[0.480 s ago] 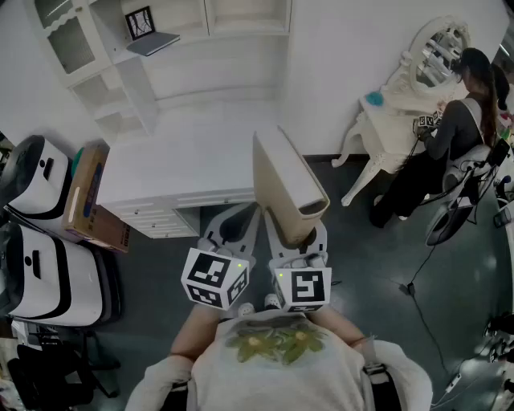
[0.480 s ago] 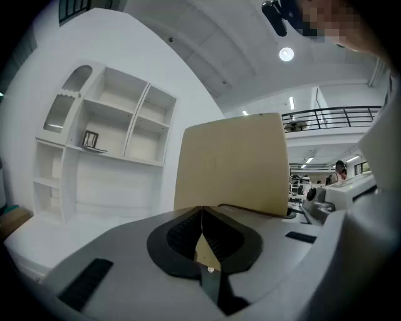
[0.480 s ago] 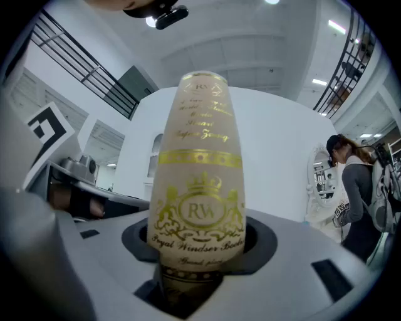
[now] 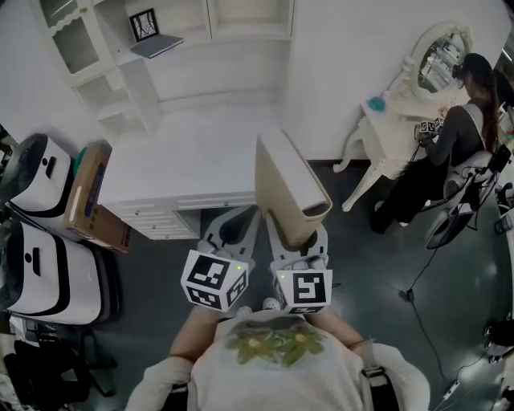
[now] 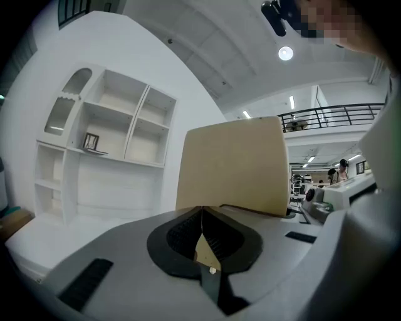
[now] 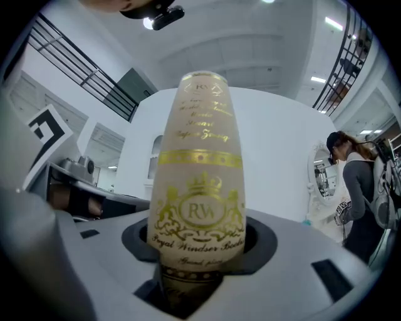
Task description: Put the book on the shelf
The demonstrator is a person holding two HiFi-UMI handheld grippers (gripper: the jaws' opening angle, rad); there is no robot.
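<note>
A cream hardback book (image 4: 289,189) stands on end in the right gripper (image 4: 297,234), its fingers clamped on the gilt-lettered spine, which fills the right gripper view (image 6: 199,188). The left gripper (image 4: 233,226) rides alongside with its fingers pressed together on nothing, the book's cover just beyond them (image 5: 232,166).

Half a second on, almost nothing has changed. The book leans as it did above the front edge of the white surface (image 4: 177,164), near its right corner, and the grip looks the same. Only the room has slid a touch in the head view. The carry, then, appears barely begun, and the book remains well apart from the shelf (image 4: 173,36) at the surface's far edge. The reach across looks still to be made.

The count:
- one book
- two grippers
- one shelf unit of several open compartments
- one small picture frame (image 4: 144,22) on the shelf, with one flat grey item (image 4: 157,44) beside it
- one cardboard box (image 4: 92,197) off the surface's left edge
- one person (image 4: 458,136) seated at a white dressing table (image 4: 393,112) to the right
</note>
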